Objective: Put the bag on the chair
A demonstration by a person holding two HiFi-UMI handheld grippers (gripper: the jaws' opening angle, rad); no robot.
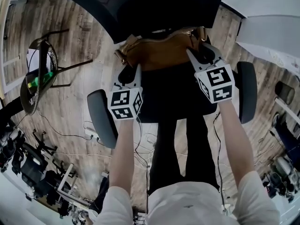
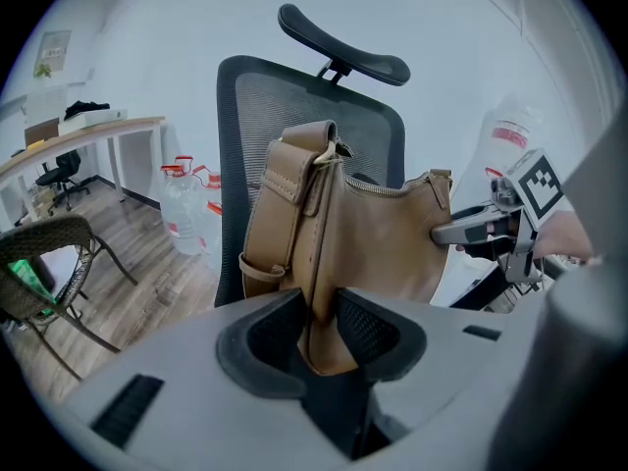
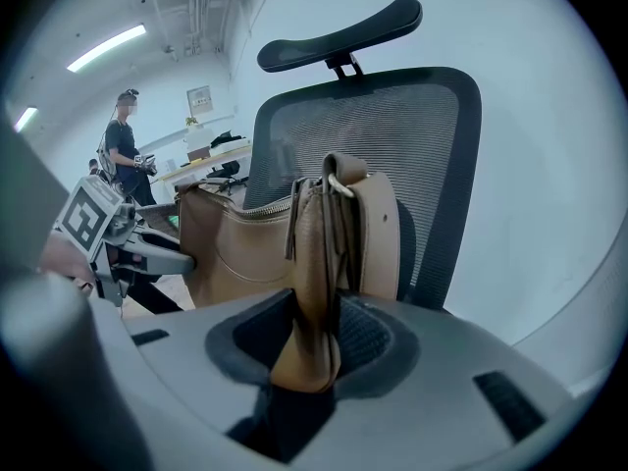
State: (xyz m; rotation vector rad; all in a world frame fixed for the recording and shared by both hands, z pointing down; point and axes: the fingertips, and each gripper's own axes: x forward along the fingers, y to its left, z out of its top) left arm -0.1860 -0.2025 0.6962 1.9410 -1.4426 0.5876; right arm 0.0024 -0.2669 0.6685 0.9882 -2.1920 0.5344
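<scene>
My left gripper (image 2: 322,334) and right gripper (image 3: 309,349) jaws pinched the ends of the bag (image 1: 161,51), its long axis crosswise. A person (image 3: 126,153) showed only in the right gripper view.

The bag (image 1: 161,50) looks like tan leather, smooth with a soft, low sheen, and is stitched along its strap. Its zip (image 2: 388,189) is pale gold metal. My left claw (image 2: 319,307) and right claw (image 3: 316,322) have matt grey plastic shells, and the pads (image 2: 371,330) are black, rubbery and finely dimpled. The chair (image 3: 392,126) has a black woven mesh back, a matt black plastic headrest (image 2: 343,49) and 2 dull grey padded armrests (image 1: 101,117). The floor (image 1: 75,93) is grey-brown wood plank with visible grain.
</scene>
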